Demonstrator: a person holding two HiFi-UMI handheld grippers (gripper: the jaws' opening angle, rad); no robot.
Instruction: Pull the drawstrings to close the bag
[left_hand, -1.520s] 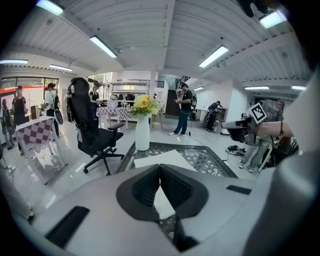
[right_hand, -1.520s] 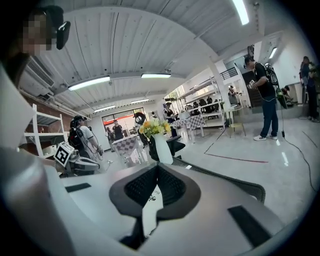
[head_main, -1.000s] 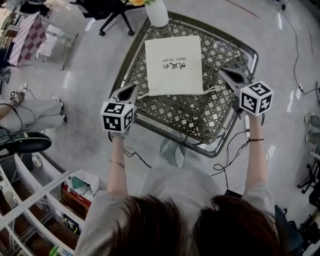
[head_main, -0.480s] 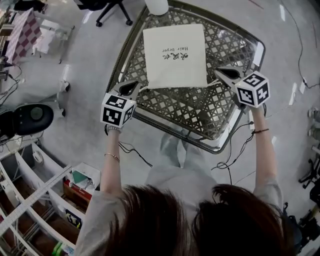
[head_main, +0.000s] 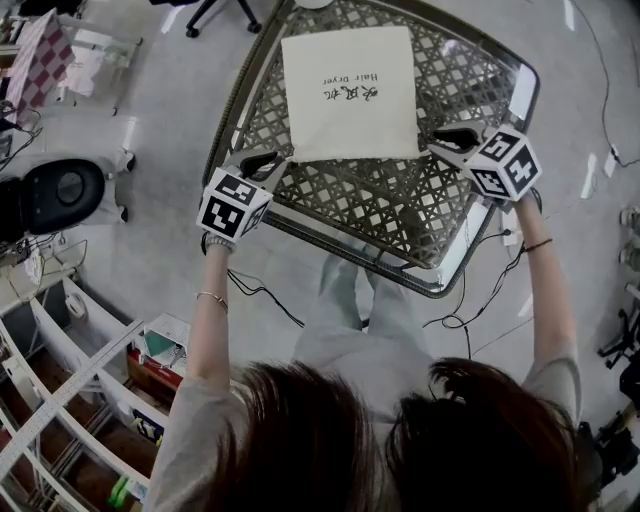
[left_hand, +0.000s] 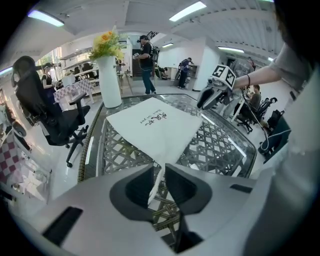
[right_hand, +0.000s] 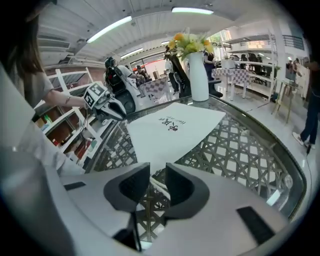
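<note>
Here, left hand-held gripper, right hand-held gripper just opening, both ajar round drawstrings

Head view: bright, even overhead light. Glare patches seen on glass table top and pale floor. Shadows soft and weak.

Straight lines bent by strong fisheye distortion toward edges. Corners blacked out in both gripper views.

Left gripper view: ceiling light strips blown out. White bag evenly lit, print legible.

Right gripper view: ceiling strip overexposed.

Left gripper and right gripper rendered soft-edged in near foreground. Distant background slightly blurred.
</note>
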